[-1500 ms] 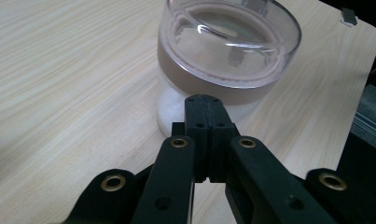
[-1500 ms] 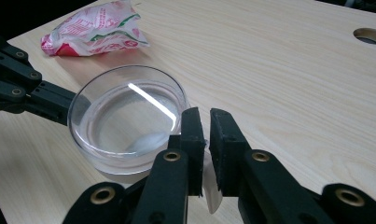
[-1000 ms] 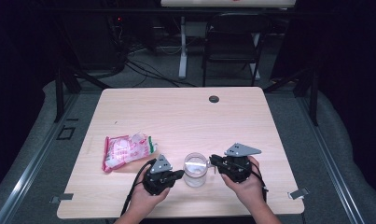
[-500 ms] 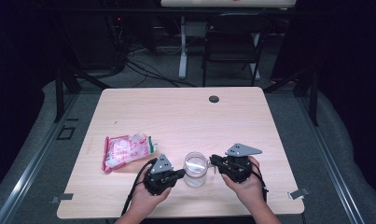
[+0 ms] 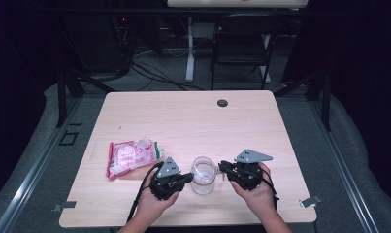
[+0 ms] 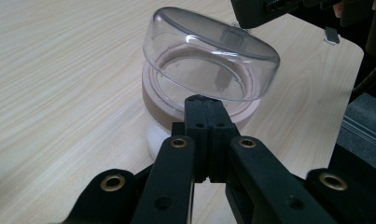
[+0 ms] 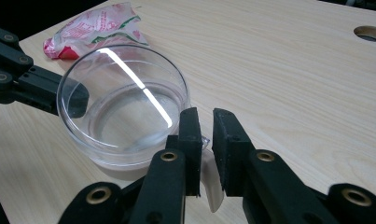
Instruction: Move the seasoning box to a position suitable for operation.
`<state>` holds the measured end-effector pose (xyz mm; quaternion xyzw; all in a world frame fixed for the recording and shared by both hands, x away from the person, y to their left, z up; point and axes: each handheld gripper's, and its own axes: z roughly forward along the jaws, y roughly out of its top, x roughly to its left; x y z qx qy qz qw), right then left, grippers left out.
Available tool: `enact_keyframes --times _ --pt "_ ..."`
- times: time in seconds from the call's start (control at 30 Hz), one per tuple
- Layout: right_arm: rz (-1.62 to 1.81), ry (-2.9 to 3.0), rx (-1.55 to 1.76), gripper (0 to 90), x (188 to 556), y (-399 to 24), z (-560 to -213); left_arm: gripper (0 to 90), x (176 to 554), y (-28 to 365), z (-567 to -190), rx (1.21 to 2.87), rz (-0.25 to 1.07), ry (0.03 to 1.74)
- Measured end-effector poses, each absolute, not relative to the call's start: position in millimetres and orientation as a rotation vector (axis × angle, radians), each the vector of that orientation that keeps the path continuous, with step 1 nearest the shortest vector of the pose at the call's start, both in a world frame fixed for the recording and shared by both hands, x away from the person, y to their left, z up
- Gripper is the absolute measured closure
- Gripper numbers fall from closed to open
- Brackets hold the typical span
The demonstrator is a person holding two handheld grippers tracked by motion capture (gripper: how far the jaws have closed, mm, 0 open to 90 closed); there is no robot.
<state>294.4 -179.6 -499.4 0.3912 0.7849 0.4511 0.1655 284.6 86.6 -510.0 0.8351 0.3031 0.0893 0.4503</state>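
A clear plastic jar (image 5: 203, 183) stands near the table's front edge, its body whitish (image 6: 157, 135). Its clear lid (image 6: 209, 51) (image 7: 125, 102) sits askew on top. My left gripper (image 5: 189, 177) (image 6: 205, 100) is shut, and its tips touch the lid's lower rim from the left. My right gripper (image 5: 222, 168) (image 7: 205, 114) is at the jar's right side. Its jaws have just been opening and stand a little apart. The lid's small clear tab (image 7: 205, 141) lies in the gap, and the pads do not press on it.
A red and white snack packet (image 5: 132, 156) (image 7: 94, 28) lies on the table (image 5: 280, 131) left of the jar. A round cable hole (image 5: 222, 103) sits near the far edge. A chair and cables are on the floor beyond the table.
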Motion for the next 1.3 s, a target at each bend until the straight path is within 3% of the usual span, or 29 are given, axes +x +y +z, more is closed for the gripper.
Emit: enact_keyframes --times 0.2,0.7,1.3 --pt "1.27 2.248 1.093 78.6 292.0 -179.5 -497.6 90.0 285.3 83.2 -506.6 2.058 0.225 0.746" --pt "1.327 2.275 0.998 61.4 279.4 -177.7 -482.0 87.8 290.8 74.6 -486.6 2.066 0.248 0.727" --pt "1.364 2.282 0.914 54.1 270.2 -171.7 -473.8 83.1 297.1 69.5 -476.7 2.07 0.261 0.735"
